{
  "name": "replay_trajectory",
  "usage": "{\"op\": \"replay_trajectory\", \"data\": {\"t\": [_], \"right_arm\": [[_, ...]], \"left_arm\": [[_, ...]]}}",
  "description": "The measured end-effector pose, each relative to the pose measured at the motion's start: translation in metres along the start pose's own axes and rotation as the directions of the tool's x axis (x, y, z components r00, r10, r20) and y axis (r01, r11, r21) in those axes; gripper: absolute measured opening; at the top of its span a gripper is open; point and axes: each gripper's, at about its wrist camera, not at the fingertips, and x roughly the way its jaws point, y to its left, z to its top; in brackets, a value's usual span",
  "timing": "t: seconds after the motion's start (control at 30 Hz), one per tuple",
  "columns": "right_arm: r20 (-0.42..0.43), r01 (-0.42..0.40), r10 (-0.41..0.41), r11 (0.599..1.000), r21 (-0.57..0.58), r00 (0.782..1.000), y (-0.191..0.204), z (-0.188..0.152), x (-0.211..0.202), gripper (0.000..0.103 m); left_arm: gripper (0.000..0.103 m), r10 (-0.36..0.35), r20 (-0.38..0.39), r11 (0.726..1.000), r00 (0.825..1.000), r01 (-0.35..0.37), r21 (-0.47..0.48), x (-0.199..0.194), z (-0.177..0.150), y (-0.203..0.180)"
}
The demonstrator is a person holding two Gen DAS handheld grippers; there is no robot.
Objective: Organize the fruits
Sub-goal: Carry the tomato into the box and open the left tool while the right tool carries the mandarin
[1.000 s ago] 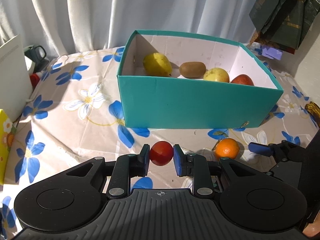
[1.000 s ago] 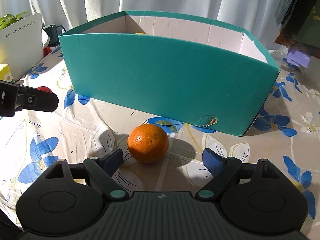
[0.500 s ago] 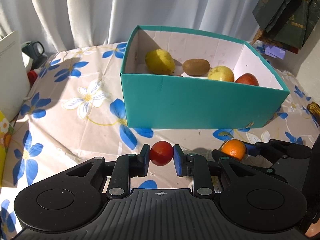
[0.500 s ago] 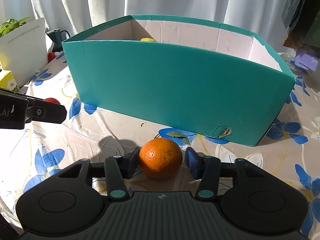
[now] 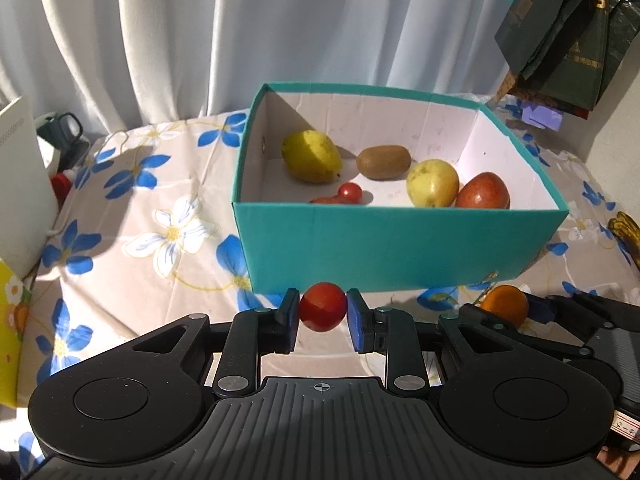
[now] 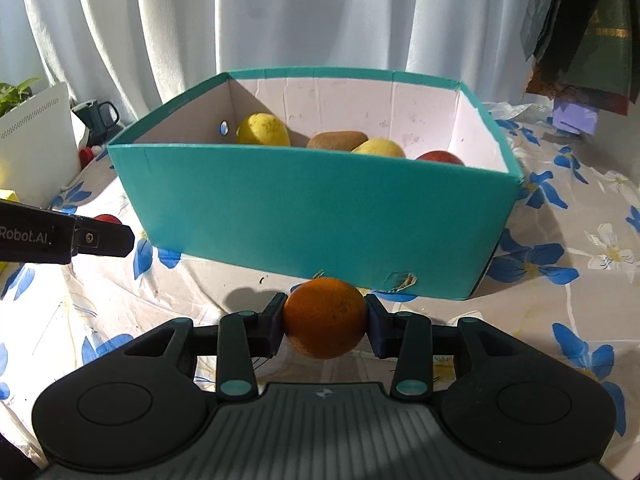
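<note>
My left gripper (image 5: 323, 313) is shut on a small red tomato (image 5: 322, 306) and holds it raised in front of the teal box (image 5: 400, 248). My right gripper (image 6: 325, 322) is shut on an orange (image 6: 325, 318), lifted just before the box's near wall (image 6: 312, 204). The orange also shows in the left wrist view (image 5: 505, 305). Inside the box lie a yellow pear (image 5: 311, 156), a kiwi (image 5: 383, 162), a yellow apple (image 5: 432, 183), a red apple (image 5: 482, 192) and small tomatoes (image 5: 349, 192).
The table has a floral cloth (image 5: 160, 216). A white planter (image 6: 36, 136) and a dark mug (image 6: 98, 118) stand at the left. Dark bags (image 5: 560, 40) hang at the right. White curtains hang behind the box.
My right gripper closed on the orange and lifted it. Both grippers rose with their fruit, so the inside of the box shows more.
</note>
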Motion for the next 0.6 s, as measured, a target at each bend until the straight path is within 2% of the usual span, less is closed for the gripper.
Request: {"op": "replay_trajectory", "data": {"t": [0.23,0.37,0.6], "right_arm": [[0.116,0.037,-0.045,0.997,0.071,0.992,-0.014,0.014,-0.040,0.040],[0.164,0.062,-0.081,0.991,0.120,0.983,-0.021,0.020,-0.055,0.040],[0.199,0.113,-0.149,0.977,0.182,0.969,-0.028,0.021,-0.070,0.040]], "left_arm": [[0.029,0.000,0.063,0.999,0.998,-0.003,0.047,-0.012,0.046,-0.011],[0.029,0.032,0.085,0.997,0.996,-0.037,0.063,-0.012,0.071,-0.020],[0.029,0.045,0.087,0.996,0.995,-0.051,0.074,0.005,0.101,-0.030]]}}
